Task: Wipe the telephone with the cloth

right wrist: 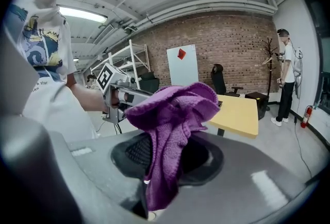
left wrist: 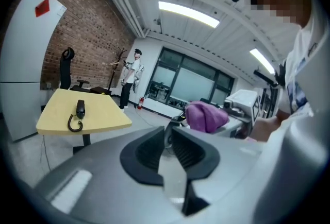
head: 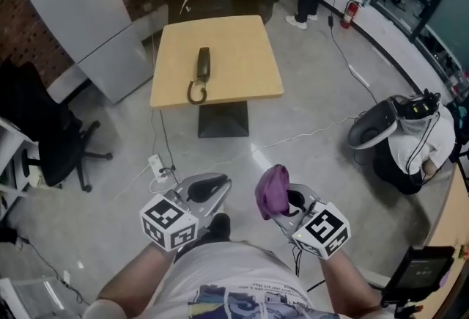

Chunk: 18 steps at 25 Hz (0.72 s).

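Grey floor [head: 308, 134] fills most of the head view, and a yellow table [head: 253, 53] stands in the upper middle. On it lies the telephone [head: 202, 63], black and thin. Its long side runs up and down the frame, and its cord [head: 195, 94] curls at the near end. Both tools sit at the bottom, well apart from it. The left gripper [head: 210, 185] is open only a crack and empty; it looks a little nearer, though that is hard to tell. The right gripper [head: 292, 202] is clamped on the purple cloth [head: 272, 189], so its way goes up and left.
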### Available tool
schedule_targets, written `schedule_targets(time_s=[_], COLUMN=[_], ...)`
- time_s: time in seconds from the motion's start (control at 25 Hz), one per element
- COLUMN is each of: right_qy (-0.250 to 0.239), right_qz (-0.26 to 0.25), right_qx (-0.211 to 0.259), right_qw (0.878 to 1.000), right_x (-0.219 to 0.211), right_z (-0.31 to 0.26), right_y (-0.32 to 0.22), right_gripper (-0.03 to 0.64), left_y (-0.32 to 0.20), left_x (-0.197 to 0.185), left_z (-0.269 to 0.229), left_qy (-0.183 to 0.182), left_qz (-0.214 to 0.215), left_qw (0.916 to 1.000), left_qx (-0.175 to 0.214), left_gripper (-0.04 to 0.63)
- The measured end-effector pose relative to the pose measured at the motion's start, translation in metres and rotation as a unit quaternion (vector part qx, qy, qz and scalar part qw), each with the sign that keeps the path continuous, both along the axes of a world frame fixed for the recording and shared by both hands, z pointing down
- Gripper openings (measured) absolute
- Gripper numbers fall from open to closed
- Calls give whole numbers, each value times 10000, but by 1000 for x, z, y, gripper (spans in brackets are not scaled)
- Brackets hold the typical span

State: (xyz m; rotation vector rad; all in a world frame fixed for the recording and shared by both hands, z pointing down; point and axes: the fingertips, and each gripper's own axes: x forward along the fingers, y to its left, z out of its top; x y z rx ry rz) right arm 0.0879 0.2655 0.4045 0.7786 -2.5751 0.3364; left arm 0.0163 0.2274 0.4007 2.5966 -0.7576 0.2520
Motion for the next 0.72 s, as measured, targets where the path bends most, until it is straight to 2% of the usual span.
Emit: schedule_targets(time_s=[0.28,0.56,0.72], right_qy=[130,217,293], right_qz=[-142,-445,-585], right_qx=[-37,-53,-114], right_qw=[9998,9988,9978], right_x=[-37,-83,-92], right_z=[-2,-3,-2], right_y=[-77,-138,-156], right_gripper=[114,114,114], left_y=[-66,-121,-139], left_x=[-39,-87,-99], left_z=[5,17,20], left_qy=[-15,-85,-106], left_qz=[-142,-496,-735], left_qw=[9999,9986,9971], left_qx=[-89,-172,-170], left_gripper=[104,109,123])
